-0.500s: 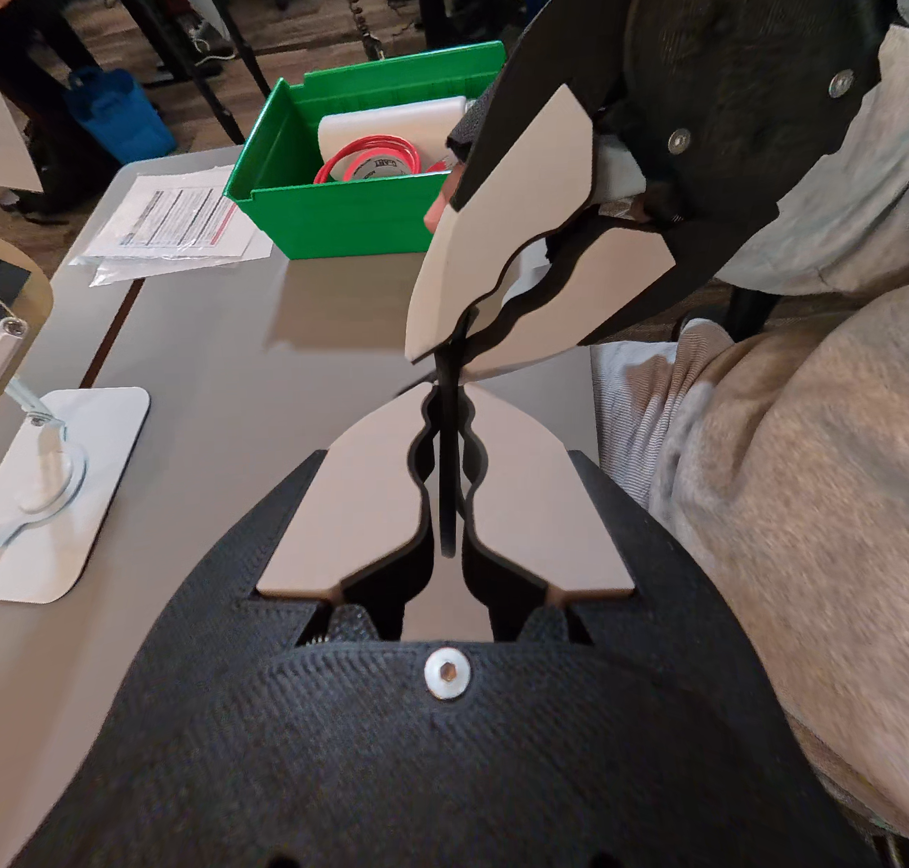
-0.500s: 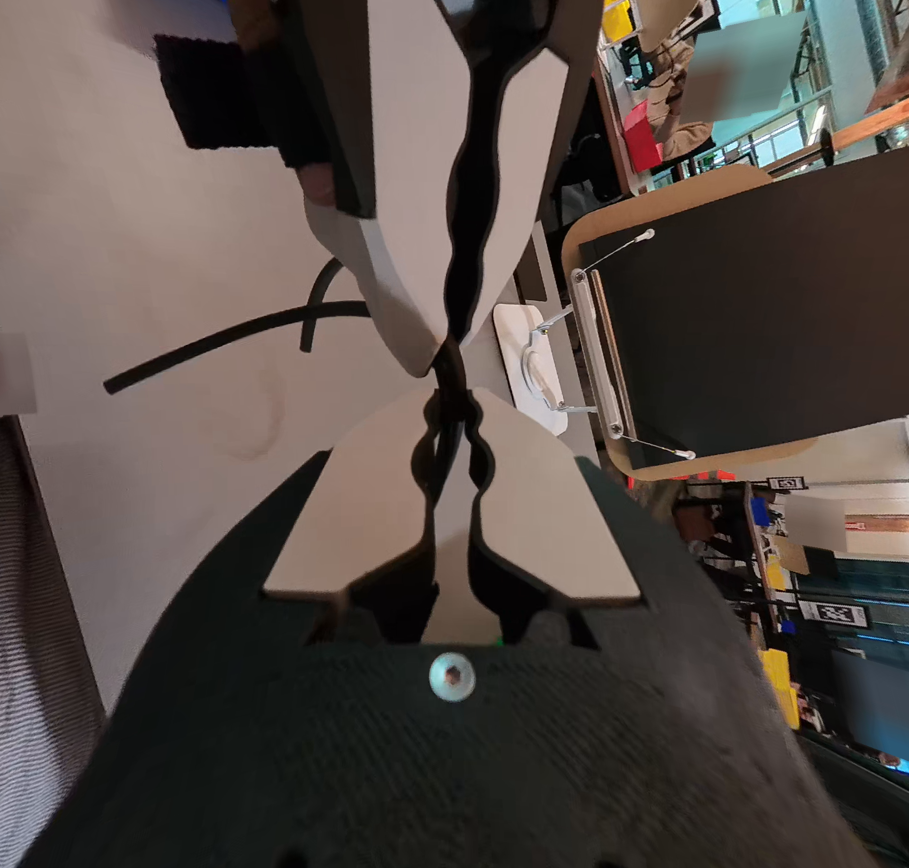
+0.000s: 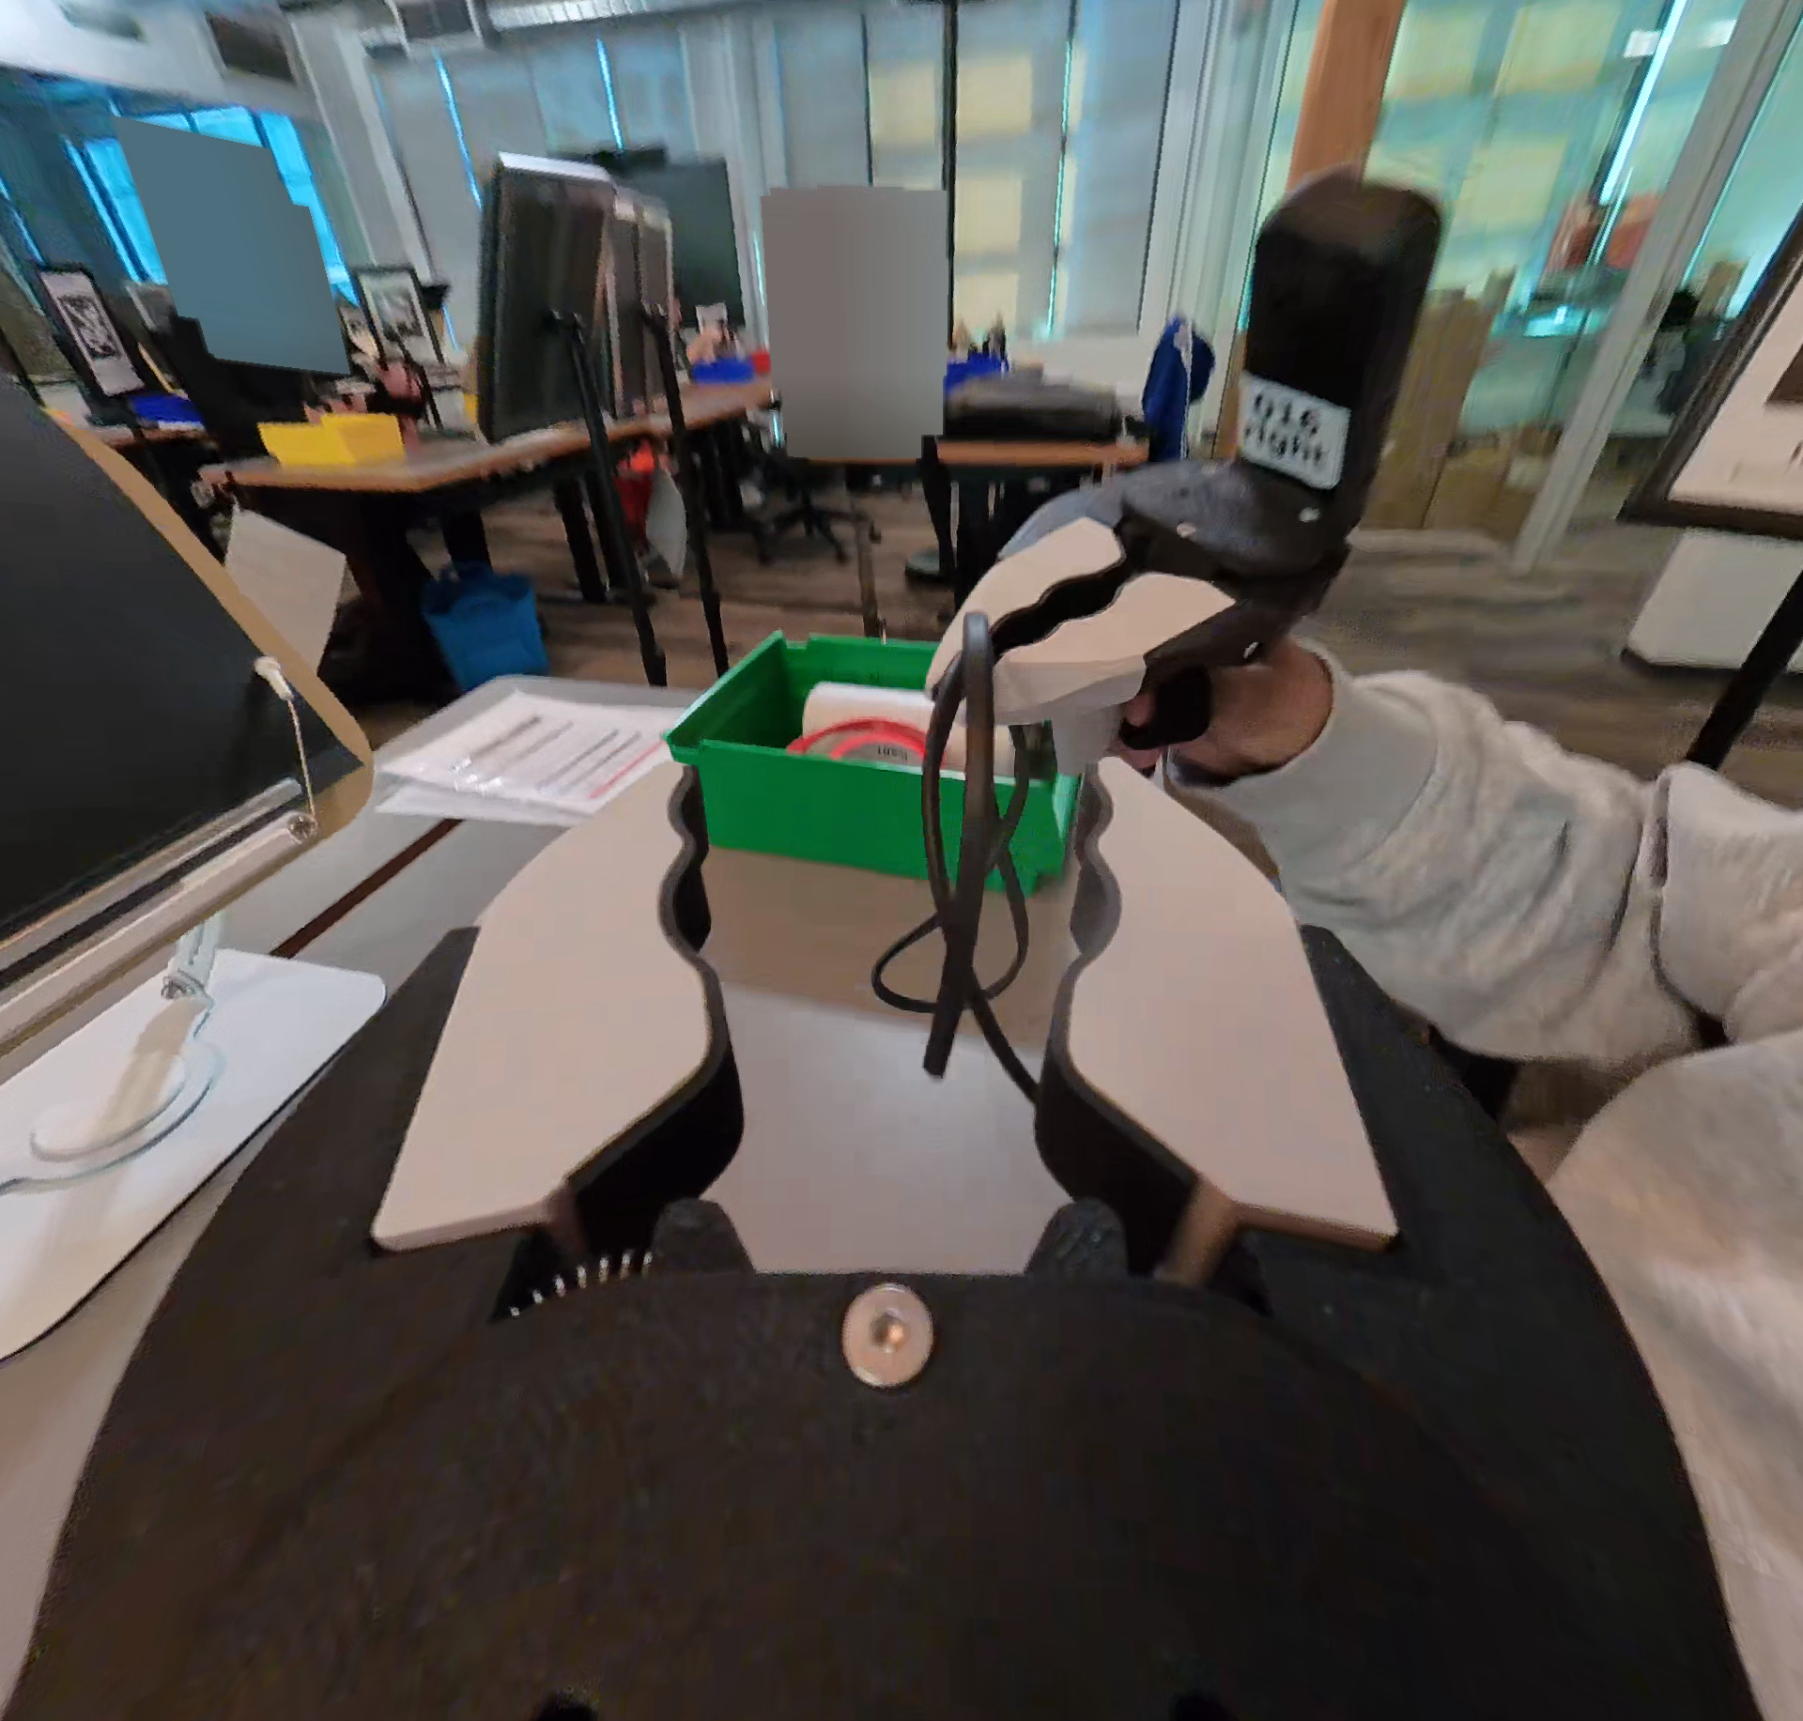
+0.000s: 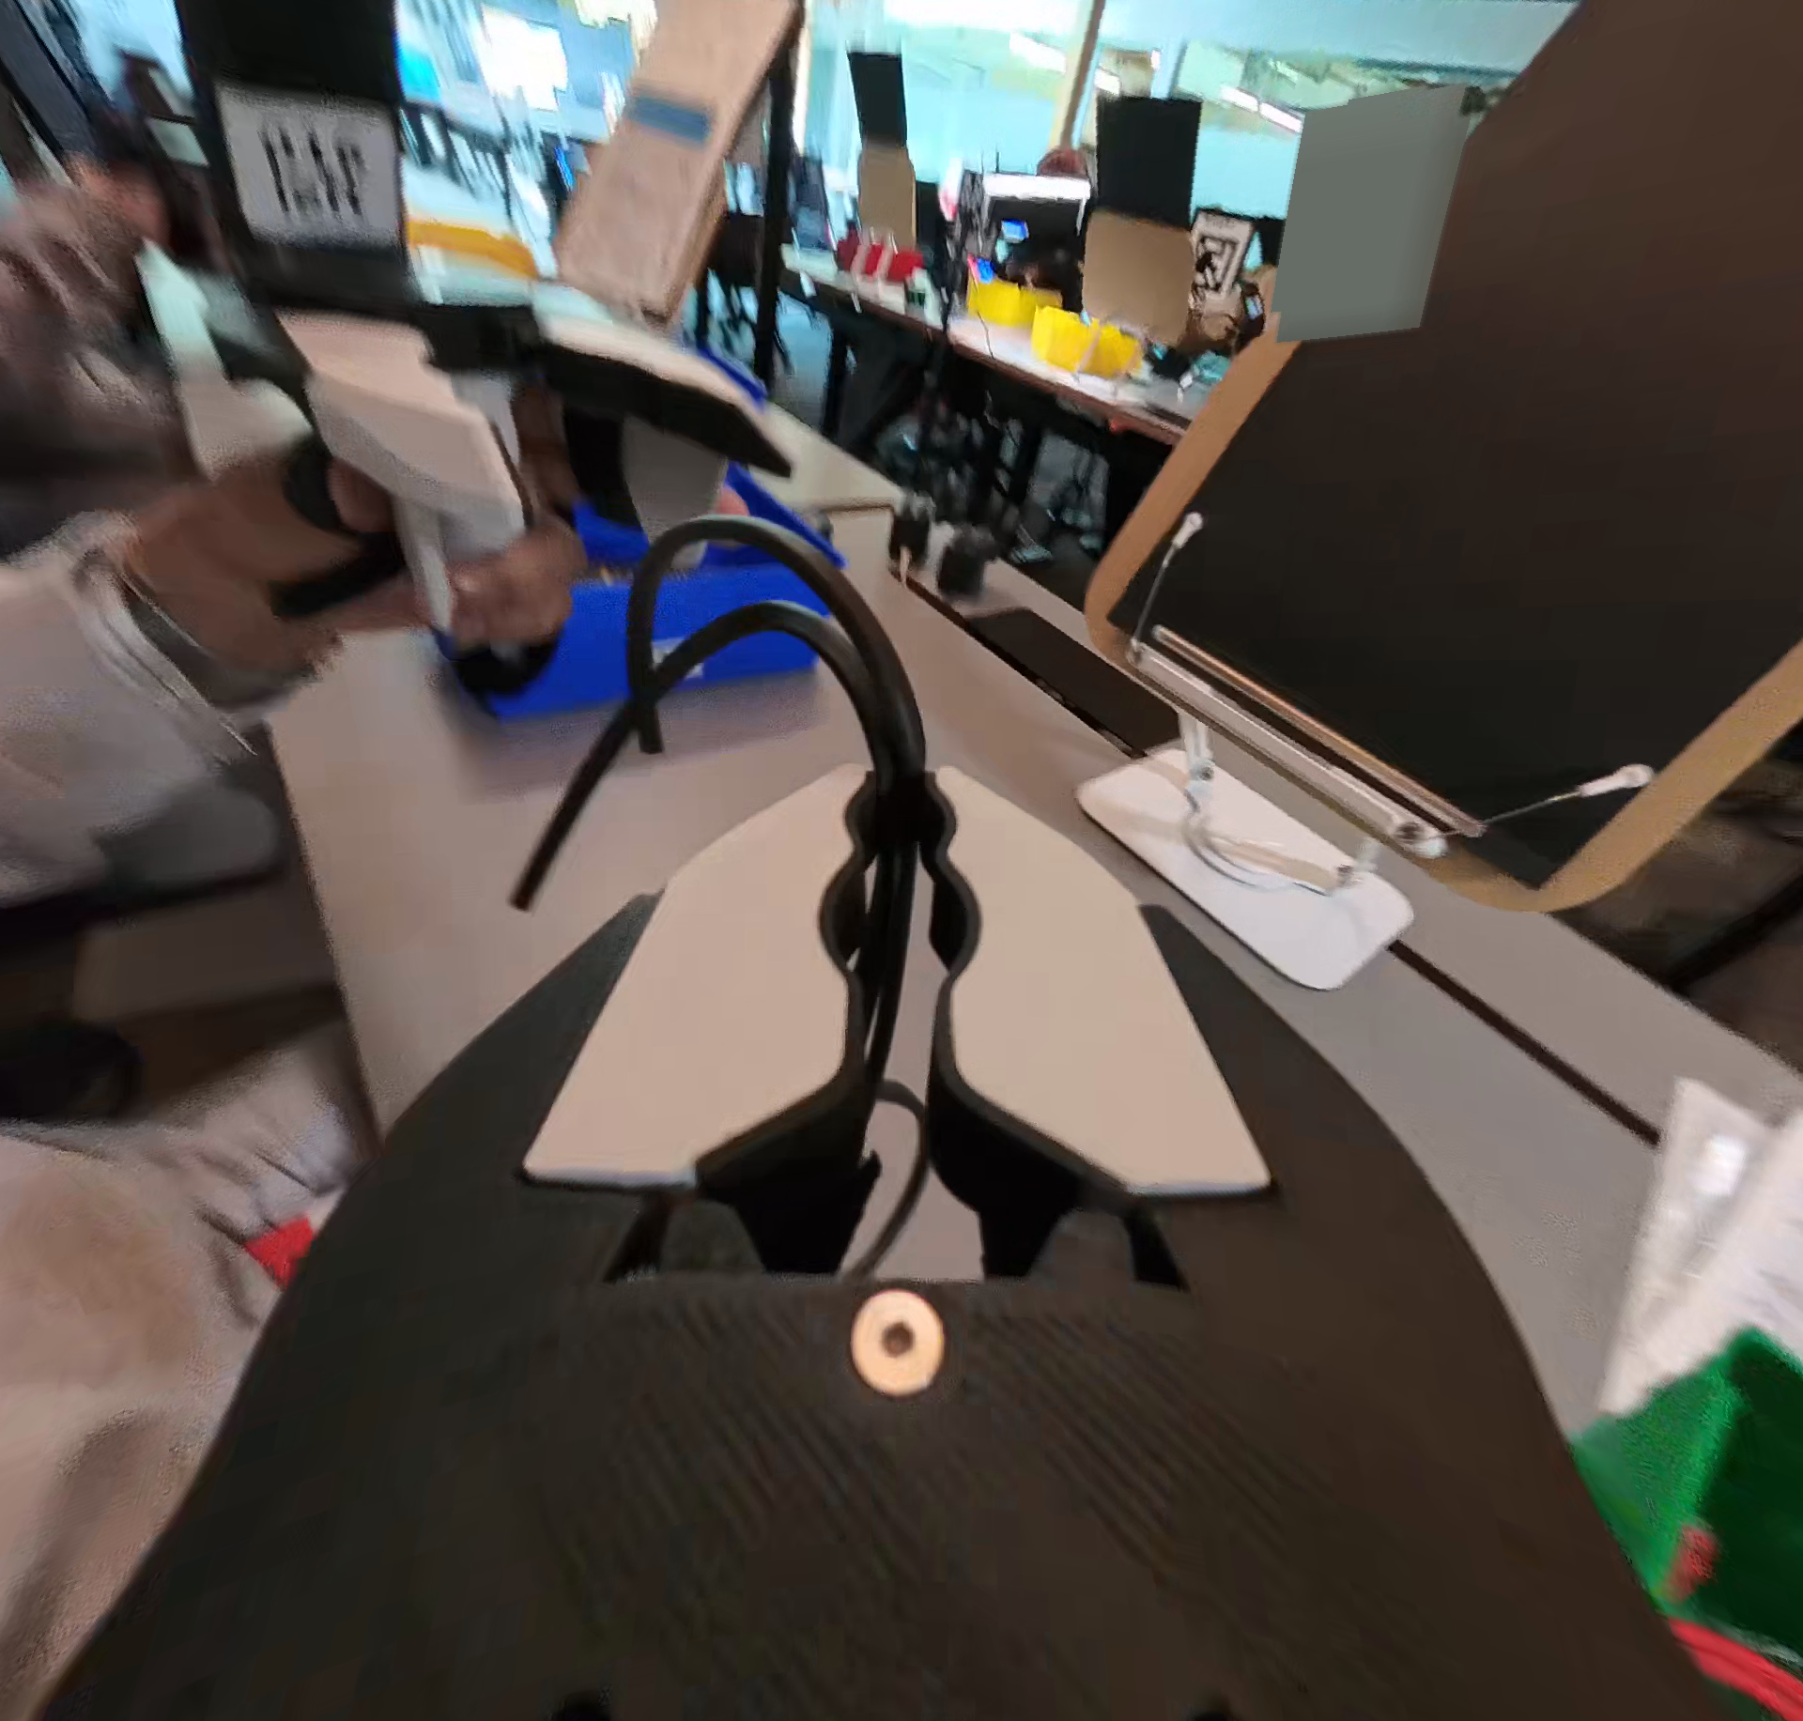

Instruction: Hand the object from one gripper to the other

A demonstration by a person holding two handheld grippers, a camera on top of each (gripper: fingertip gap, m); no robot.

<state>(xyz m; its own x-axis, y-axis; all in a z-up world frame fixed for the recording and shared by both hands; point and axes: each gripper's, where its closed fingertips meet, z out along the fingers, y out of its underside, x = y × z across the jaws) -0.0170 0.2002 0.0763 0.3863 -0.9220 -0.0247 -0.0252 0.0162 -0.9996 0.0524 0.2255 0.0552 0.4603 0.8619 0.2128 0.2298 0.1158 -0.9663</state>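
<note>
Grey table (image 3: 546, 904), right tool (image 4: 902, 801) gripping cable (image 4: 781, 601) – labels blurred

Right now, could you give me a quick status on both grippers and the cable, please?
Left gripper open, empty. Right gripper shut on the black cable, ends dangling. Handover done; nothing in the way.
</note>
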